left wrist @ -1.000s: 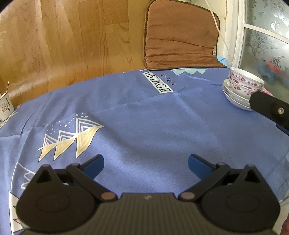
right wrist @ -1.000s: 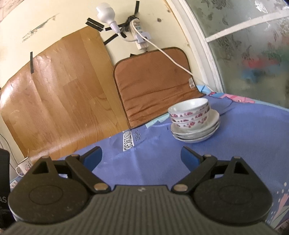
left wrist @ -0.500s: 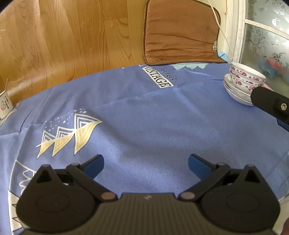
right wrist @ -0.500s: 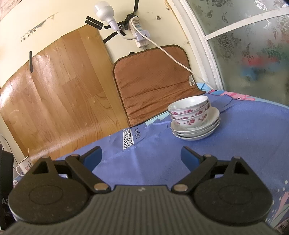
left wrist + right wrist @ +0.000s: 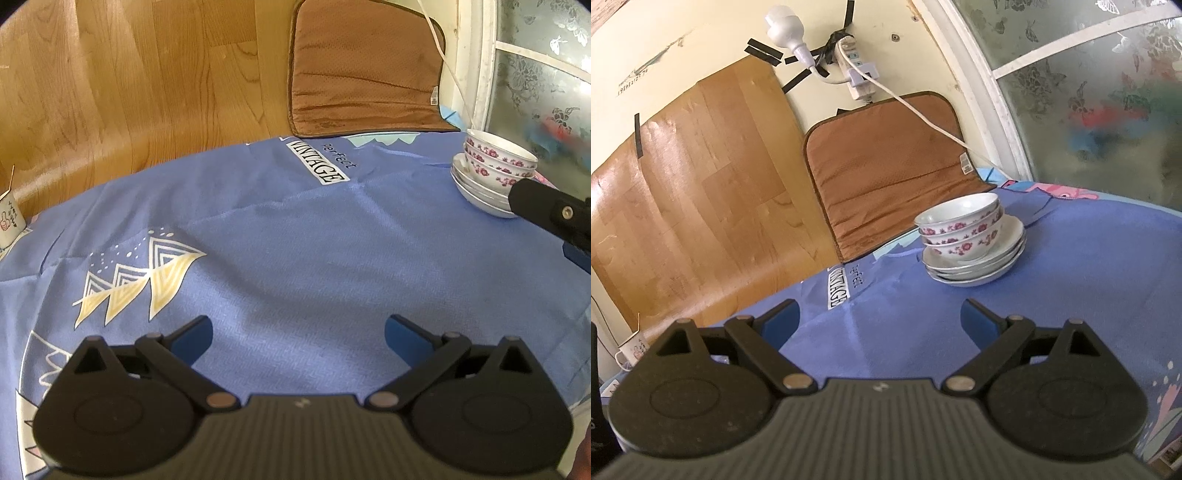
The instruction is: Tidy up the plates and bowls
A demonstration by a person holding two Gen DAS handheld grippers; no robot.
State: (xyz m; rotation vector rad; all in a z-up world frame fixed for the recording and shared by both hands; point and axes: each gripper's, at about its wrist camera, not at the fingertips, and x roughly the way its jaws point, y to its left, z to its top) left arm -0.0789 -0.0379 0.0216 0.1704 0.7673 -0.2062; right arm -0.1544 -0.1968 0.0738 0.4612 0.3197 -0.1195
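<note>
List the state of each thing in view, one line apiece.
Left tongs: open, empty, over the tablecloth.
Right tongs: open, empty, short of the stack.
Bowls: nested upright on the plates.
Plates: stacked on the tablecloth.
Tablecloth: spread, slightly creased.
Mug: upright at the table's far edge.

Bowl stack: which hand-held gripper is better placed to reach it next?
Right. The right hand-held gripper, open, faces the bowl stack almost head-on; for the left hand-held gripper it sits far right.

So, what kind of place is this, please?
Probably a home dining corner: a round table under a blue printed tablecloth, stacked floral bowls on plates, and a frosted glass window beside it.
</note>
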